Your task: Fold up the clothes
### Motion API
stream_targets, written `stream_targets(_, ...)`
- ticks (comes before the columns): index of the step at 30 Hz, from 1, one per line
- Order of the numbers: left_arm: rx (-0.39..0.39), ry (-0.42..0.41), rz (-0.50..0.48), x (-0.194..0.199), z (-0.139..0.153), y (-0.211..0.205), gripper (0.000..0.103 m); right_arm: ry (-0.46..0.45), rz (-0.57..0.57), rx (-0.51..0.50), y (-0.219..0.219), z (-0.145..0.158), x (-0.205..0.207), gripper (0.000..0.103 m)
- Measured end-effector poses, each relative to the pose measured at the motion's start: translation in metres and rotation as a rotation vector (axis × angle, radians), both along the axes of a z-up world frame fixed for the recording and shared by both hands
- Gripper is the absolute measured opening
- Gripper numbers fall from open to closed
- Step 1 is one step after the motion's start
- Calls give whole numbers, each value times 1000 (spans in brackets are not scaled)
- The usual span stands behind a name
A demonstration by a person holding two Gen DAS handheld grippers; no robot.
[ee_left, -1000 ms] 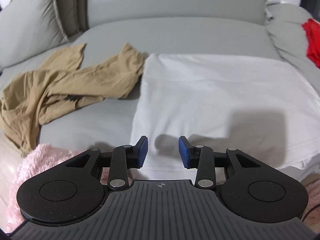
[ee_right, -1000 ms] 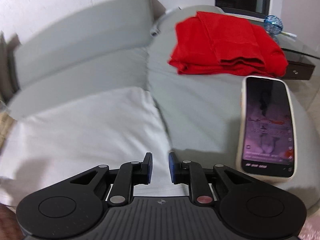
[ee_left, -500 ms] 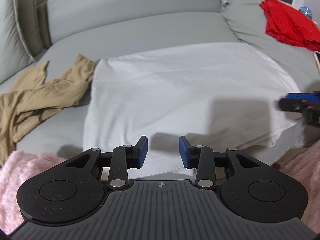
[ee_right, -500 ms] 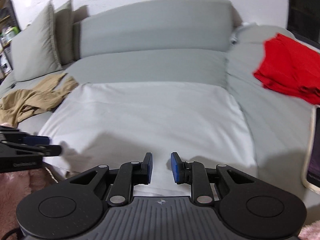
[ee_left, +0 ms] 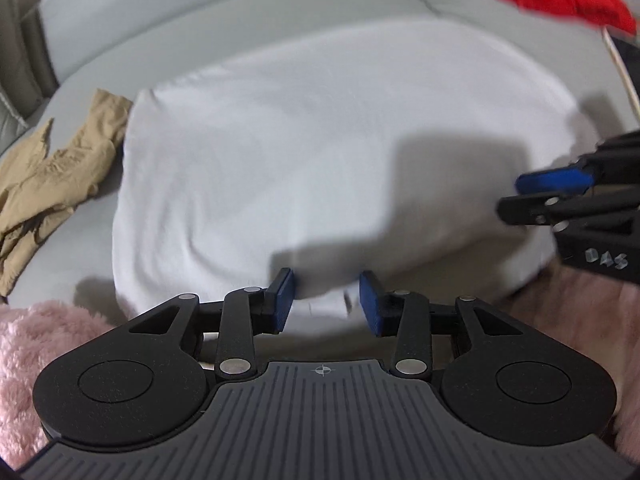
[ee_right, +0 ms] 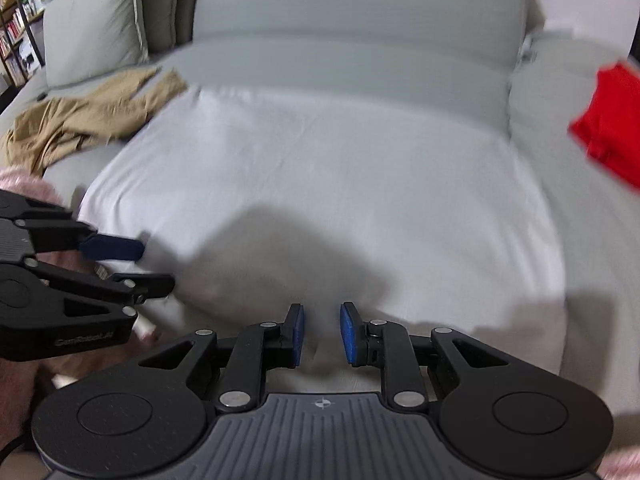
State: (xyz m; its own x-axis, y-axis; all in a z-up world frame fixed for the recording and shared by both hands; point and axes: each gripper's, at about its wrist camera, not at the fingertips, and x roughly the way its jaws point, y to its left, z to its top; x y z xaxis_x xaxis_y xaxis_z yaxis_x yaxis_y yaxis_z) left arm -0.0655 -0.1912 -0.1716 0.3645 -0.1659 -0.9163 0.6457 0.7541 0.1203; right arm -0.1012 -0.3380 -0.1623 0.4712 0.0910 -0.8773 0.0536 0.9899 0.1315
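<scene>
A white garment lies spread flat on the grey sofa seat. My left gripper hovers at its near hem, left of the middle. It is open, with a bit of the white hem between the blue pads and not pinched. My right gripper stands over the near hem further right, its pads a narrow gap apart with nothing pressed between them. Each gripper shows side-on in the other's view: right gripper, left gripper.
A crumpled tan garment lies left of the white one. A folded red garment sits on the right seat, and a phone's edge shows near it. Pink fluffy fabric lies at the sofa's front left. Cushions stand at the back left.
Both grippers have swung and dropped toward the near hem of the white garment. Each now appears closer in the other's view. The jaws look unchanged.
</scene>
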Motion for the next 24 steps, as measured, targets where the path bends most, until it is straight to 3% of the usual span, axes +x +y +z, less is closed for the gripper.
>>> stream_targets(2, -7, 38, 8, -2, 1, 6, 41, 49, -29, 61, -6, -3, -5, 21)
stream_targets(4, -43, 62, 28, -2, 5, 14, 41, 27, -61, 86, -12, 1, -12, 23)
stream_targets(10, -214, -57, 126, 6, 29, 34, 43, -168, -175, 99, -33, 17, -22, 23)
stream_targets(16, -209, -126, 191, 46, 21, 19, 43, -260, -233, 11, -36, 10, 8, 23)
stream_targets(24, -225, -191, 184, 83, 20, -14, 43, -283, -276, -17, -37, 7, 43, 23)
